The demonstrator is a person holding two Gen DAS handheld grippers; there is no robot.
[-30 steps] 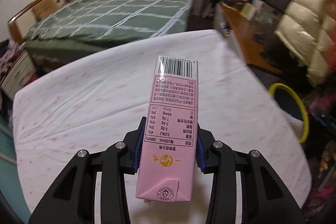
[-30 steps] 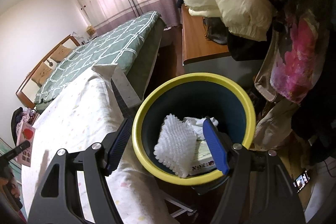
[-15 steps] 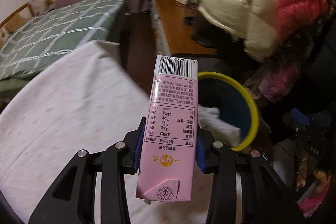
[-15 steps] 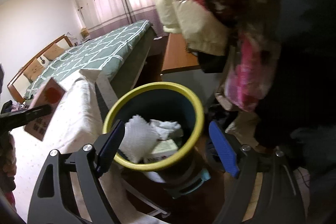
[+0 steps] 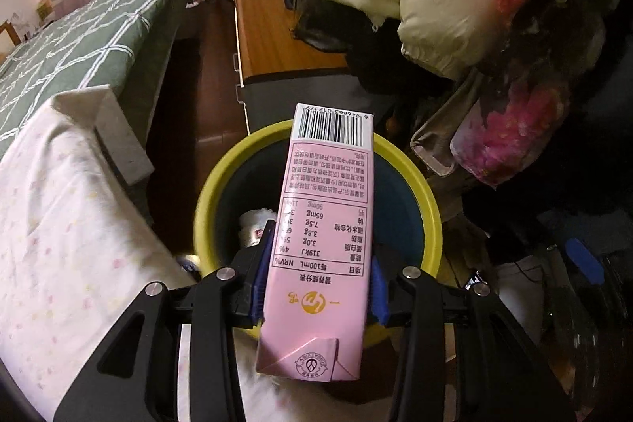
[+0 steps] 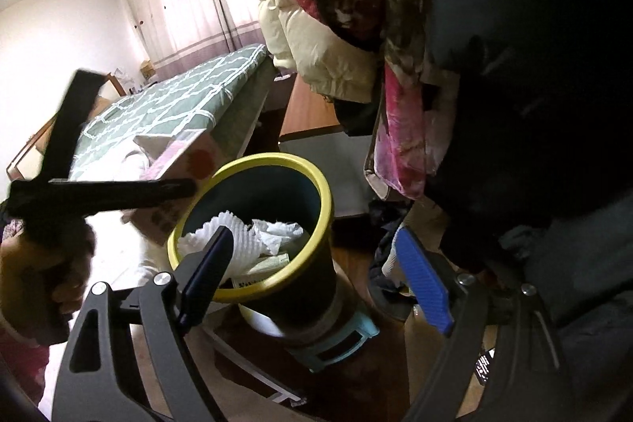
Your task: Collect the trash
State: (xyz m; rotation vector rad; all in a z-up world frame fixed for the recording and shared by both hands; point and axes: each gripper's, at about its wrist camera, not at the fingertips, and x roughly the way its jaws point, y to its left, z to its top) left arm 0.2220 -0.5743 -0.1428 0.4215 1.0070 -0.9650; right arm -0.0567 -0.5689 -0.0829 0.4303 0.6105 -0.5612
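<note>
carton [image 5: 324, 232]: pink | bin [image 5: 429, 208]: yellow rim, dark blue inside | bedspread [image 5: 79, 42]: green, white grid

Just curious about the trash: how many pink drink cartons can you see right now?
1. The pink carton is clamped in the left gripper, above the yellow-rimmed bin. More could be buried under the white paper inside the bin.

One pink carton [image 5: 324, 244], one yellow-rimmed bin [image 5: 429, 208], two grippers, two beds
</note>
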